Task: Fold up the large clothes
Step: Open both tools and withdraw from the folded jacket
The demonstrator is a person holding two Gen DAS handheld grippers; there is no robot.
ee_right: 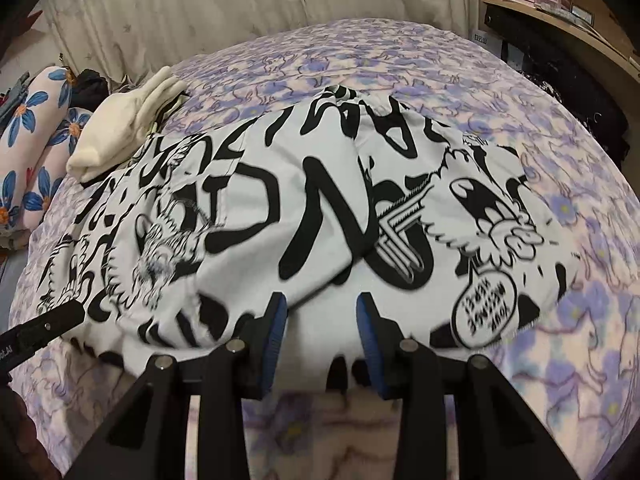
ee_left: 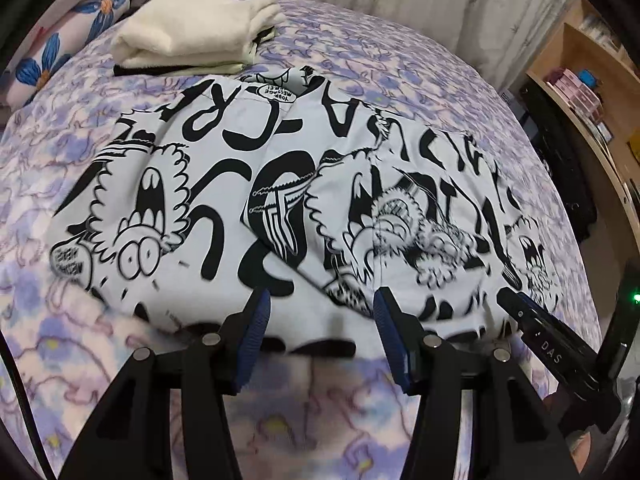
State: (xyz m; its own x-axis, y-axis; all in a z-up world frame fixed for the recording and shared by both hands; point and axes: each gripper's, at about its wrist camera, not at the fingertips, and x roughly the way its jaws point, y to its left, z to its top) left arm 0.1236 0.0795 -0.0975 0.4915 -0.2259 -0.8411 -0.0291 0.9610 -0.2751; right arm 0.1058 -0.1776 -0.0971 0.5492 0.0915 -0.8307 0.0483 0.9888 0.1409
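A white garment with black cartoon print [ee_left: 280, 208] lies partly folded on the bed, its sides turned in over the middle. It also shows in the right wrist view [ee_right: 312, 216]. My left gripper [ee_left: 322, 304] is open, its blue pads over the garment's near edge, holding nothing. My right gripper [ee_right: 322, 304] is open too, above the near edge further right. The right gripper's tip shows in the left wrist view [ee_left: 520, 312], and the left gripper's tip shows in the right wrist view [ee_right: 60, 320].
The bed has a purple floral cover [ee_left: 420, 64]. A folded cream cloth [ee_left: 192, 32] lies at its far left, also in the right wrist view [ee_right: 120, 132]. Blue-flowered pillows [ee_right: 36, 152] lie beyond. A wooden shelf [ee_left: 592, 92] stands right; curtains hang behind.
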